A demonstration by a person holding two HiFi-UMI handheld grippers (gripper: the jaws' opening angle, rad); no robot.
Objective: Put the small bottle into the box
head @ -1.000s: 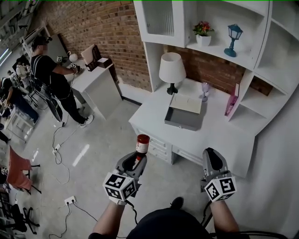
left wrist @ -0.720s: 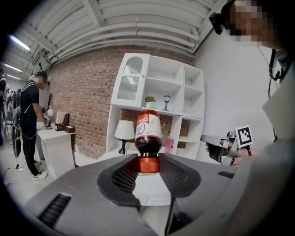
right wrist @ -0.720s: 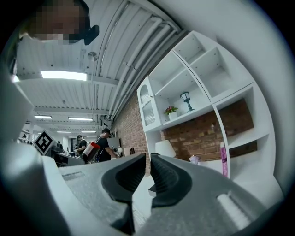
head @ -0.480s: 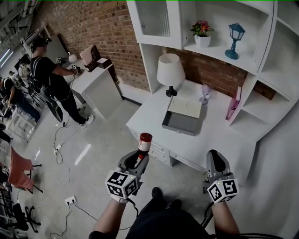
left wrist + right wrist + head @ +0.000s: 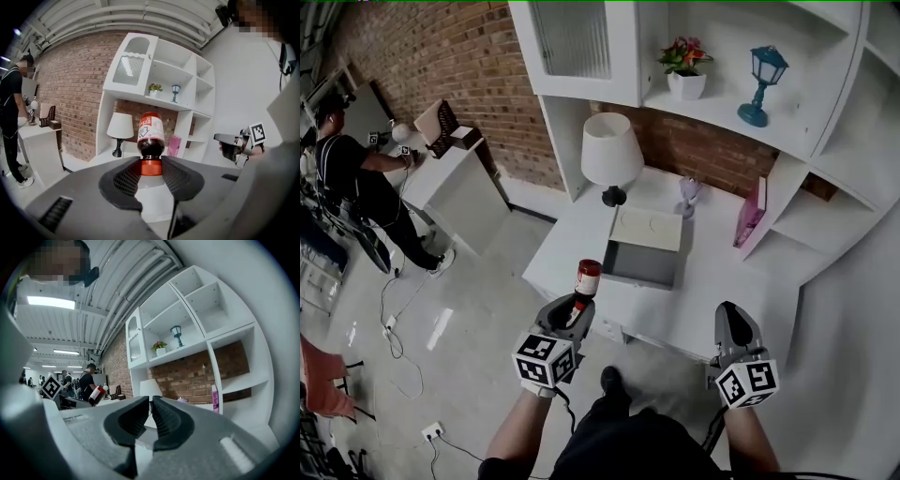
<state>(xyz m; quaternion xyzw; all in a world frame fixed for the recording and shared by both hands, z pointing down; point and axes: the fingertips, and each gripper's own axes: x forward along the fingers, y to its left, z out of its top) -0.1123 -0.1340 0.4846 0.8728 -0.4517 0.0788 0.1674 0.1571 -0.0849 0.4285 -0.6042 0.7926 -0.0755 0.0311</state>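
Note:
A small bottle (image 5: 587,278) of dark liquid, with a red and white label and a red cap, sticks up from my left gripper (image 5: 575,307). That gripper is shut on the cap, as the left gripper view shows for the bottle (image 5: 151,133) and the left gripper (image 5: 151,168). The bottle hangs just over the front left edge of the white desk (image 5: 722,281). A grey open box (image 5: 642,262) with a pale raised lid sits mid-desk, just beyond the bottle. My right gripper (image 5: 733,323) is shut on nothing off the desk's front right; the right gripper (image 5: 151,411) points at the shelves.
On the desk stand a white lamp (image 5: 611,155), a small purple figure (image 5: 688,195) and a pink book (image 5: 748,214). The shelf above holds a flower pot (image 5: 685,70) and a blue lantern (image 5: 759,84). A person (image 5: 352,178) works at another desk far left.
The desk has drawn nearer and slid left in the head view. The bottle in the left gripper now reaches the desk's front edge, close to the box. The right gripper stays shut.

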